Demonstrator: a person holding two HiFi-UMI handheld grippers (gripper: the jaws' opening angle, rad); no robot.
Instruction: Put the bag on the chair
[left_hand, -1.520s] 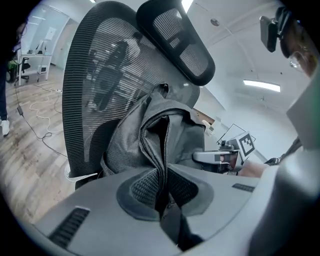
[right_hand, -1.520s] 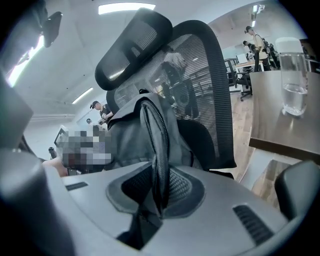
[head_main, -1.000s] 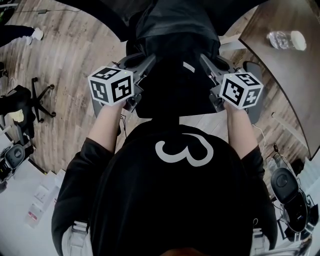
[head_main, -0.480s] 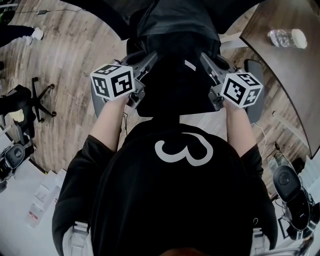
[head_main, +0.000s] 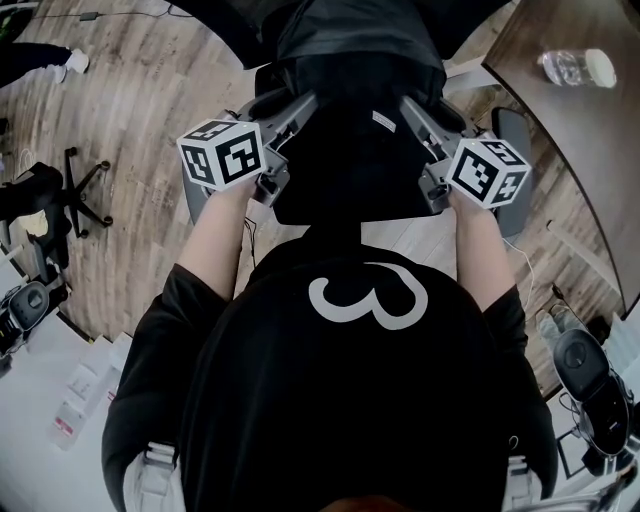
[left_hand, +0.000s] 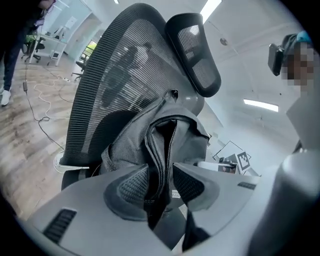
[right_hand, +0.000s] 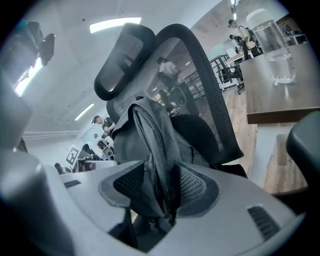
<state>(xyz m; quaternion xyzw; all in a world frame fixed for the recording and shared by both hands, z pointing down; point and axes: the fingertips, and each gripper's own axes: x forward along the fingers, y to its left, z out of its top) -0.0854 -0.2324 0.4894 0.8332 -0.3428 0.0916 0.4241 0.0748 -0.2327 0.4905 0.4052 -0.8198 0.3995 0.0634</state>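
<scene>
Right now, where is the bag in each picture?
Head view: bag at top centre, dark, just above the person's shirt.
Left gripper view: centre, in front of the mesh chair back.
Right gripper view: centre, in front of the same mesh.
Shared landmark: the headrest, above the bag in both gripper views.

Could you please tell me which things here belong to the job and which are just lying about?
Job: bag; mesh chair behind it; left gripper and right gripper, fingers just opening, bag fabric between them.
Lying about: water bottle; table; other office chair.
</scene>
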